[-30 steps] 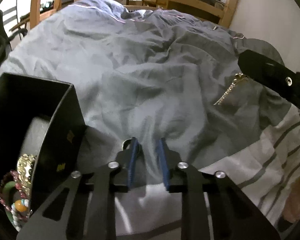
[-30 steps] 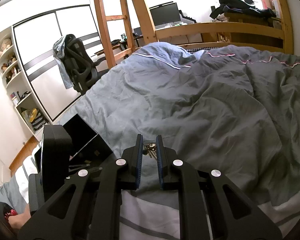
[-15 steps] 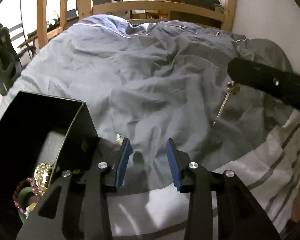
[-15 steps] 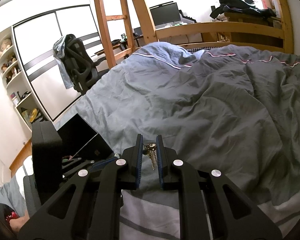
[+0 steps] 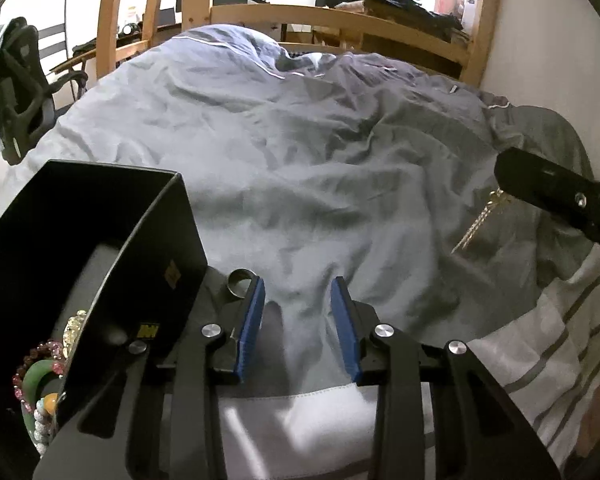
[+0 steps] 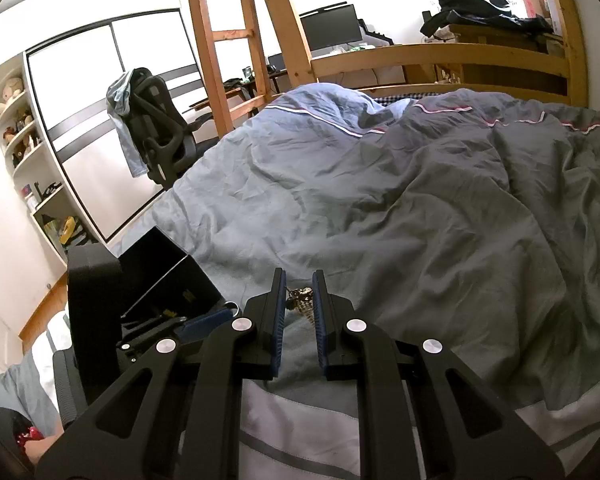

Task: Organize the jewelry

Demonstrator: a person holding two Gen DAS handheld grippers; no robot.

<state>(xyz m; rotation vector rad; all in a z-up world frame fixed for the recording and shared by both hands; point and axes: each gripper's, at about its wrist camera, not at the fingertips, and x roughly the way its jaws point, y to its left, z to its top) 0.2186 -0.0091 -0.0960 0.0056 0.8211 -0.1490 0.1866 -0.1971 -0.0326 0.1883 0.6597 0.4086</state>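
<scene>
Jaws: left gripper (image 5: pixel 298 316) closing, nothing between its blue pads; right gripper (image 6: pixel 299 306) pinching a dangling gold chain earring (image 6: pixel 302 300). Silver metal ring (image 5: pixel 238 282) lies on the grey duvet (image 5: pixel 300 168) beside the open black jewelry box (image 5: pixel 100 216). Step: collecting pieces. Next, probably: carry the earring over the box, release.

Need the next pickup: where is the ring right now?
In the left wrist view the ring lies on the grey duvet, just outside the left gripper by its left fingertip, beside the black box.
</scene>
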